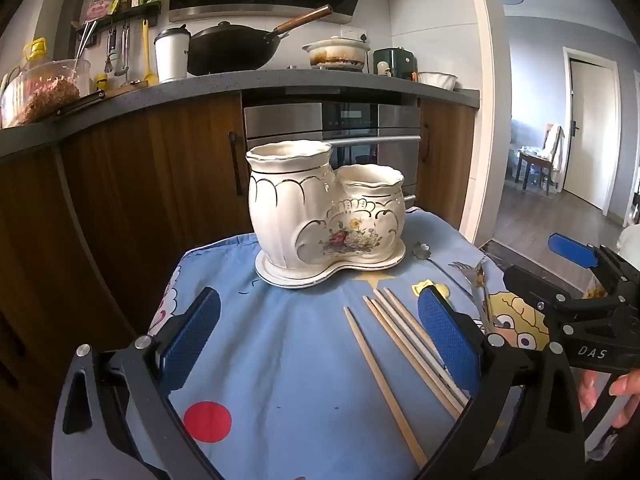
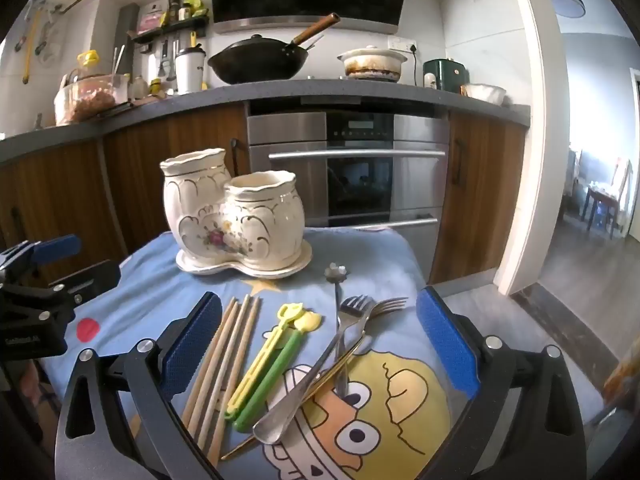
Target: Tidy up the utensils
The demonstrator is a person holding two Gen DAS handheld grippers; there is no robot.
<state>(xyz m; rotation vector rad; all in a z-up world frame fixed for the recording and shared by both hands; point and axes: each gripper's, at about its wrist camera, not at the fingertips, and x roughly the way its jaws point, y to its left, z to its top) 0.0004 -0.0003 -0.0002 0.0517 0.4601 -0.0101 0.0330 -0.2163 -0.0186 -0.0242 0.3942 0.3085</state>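
A white ceramic double-pot utensil holder (image 1: 326, 210) with gold trim and a flower print stands on its saucer at the far side of a blue cartoon cloth; it also shows in the right wrist view (image 2: 236, 216). Several wooden chopsticks (image 1: 404, 344) lie on the cloth in front of it, also in the right wrist view (image 2: 224, 360). Forks (image 2: 360, 312) lie crossed with a gold-handled utensil. A yellow and a green clip (image 2: 272, 364) lie beside the chopsticks. My left gripper (image 1: 320, 340) is open and empty above the cloth. My right gripper (image 2: 320, 344) is open and empty above the utensils.
The blue cloth (image 1: 280, 360) covers a small table in front of wooden kitchen cabinets and a steel oven (image 2: 348, 168). A flower-ended spoon (image 2: 336, 276) lies near the holder. The right gripper's body (image 1: 572, 292) shows at the left view's right edge.
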